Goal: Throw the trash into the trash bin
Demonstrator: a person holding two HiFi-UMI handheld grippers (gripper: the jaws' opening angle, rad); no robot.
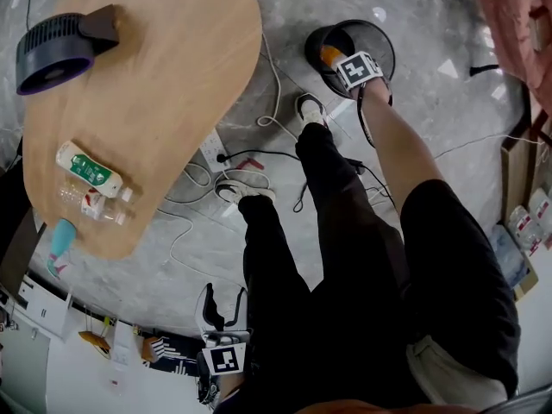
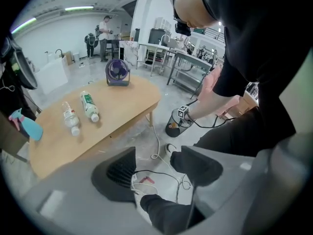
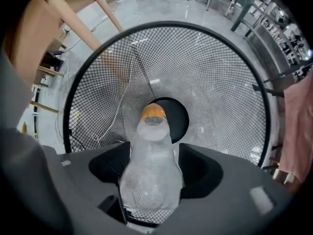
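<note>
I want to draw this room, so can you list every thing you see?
Rounded wooden table: one, light brown, left.
Round desk fan: one, dark blue, on the table.
Green-labelled plastic bottle: one, lying on the table.
Clear label-less bottle: one, beside it.
Spray bottle: one, teal, by the table's edge.
Mesh trash bin: one, black, on the floor.
Orange-capped clear bottle: one, over the bin.
White cables: several, on the floor.
Right tongs: shut on the orange-capped bottle.
Left tongs: open, empty.

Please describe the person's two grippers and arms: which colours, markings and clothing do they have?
The left gripper and the right gripper have grey bodies with dark jaw pads. Each carries a white cube with black square markers. The right arm wears a short black sleeve.
</note>
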